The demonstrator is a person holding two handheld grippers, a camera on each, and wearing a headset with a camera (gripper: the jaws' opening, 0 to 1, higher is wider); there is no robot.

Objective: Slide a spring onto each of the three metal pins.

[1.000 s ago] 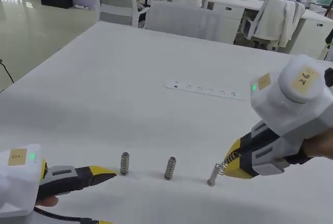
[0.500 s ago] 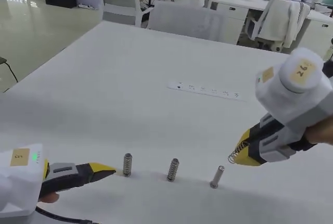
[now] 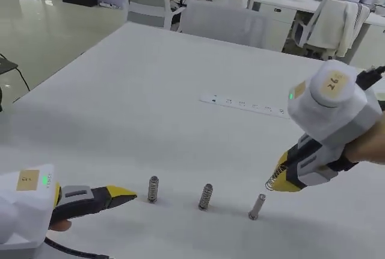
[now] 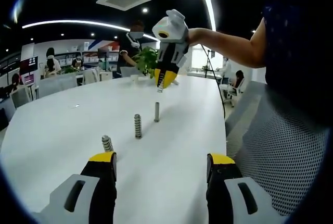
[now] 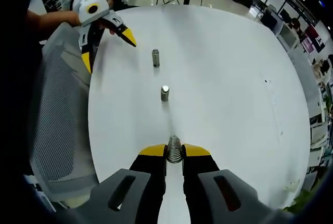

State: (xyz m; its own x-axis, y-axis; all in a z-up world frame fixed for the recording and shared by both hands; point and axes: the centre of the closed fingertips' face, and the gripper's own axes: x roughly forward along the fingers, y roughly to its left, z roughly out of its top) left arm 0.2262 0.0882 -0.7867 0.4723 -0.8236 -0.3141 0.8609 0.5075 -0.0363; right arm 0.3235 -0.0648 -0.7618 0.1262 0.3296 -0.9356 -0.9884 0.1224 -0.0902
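Note:
Three metal pins stand in a row near the white table's front. The left pin (image 3: 153,189) and the middle pin (image 3: 206,196) each wear a spring; the right pin (image 3: 257,206) is bare. My right gripper (image 3: 280,178) hovers just above and right of the bare pin, shut on a spring (image 3: 273,179) that pokes out past its yellow tips. In the right gripper view that spring (image 5: 175,145) sits between the jaws, with the middle pin (image 5: 165,93) and left pin (image 5: 155,57) beyond. My left gripper (image 3: 123,197) rests open, left of the row, empty (image 4: 162,159).
A white power strip (image 3: 243,103) lies on the table (image 3: 138,90) beyond the pins. Grey chairs (image 3: 219,23) stand along the far edge. A mesh chair (image 4: 281,130) is beside the table's near side.
My right gripper has lifted the spring off the top of the bare pin and drawn back up and to the right. The left gripper has stayed put.

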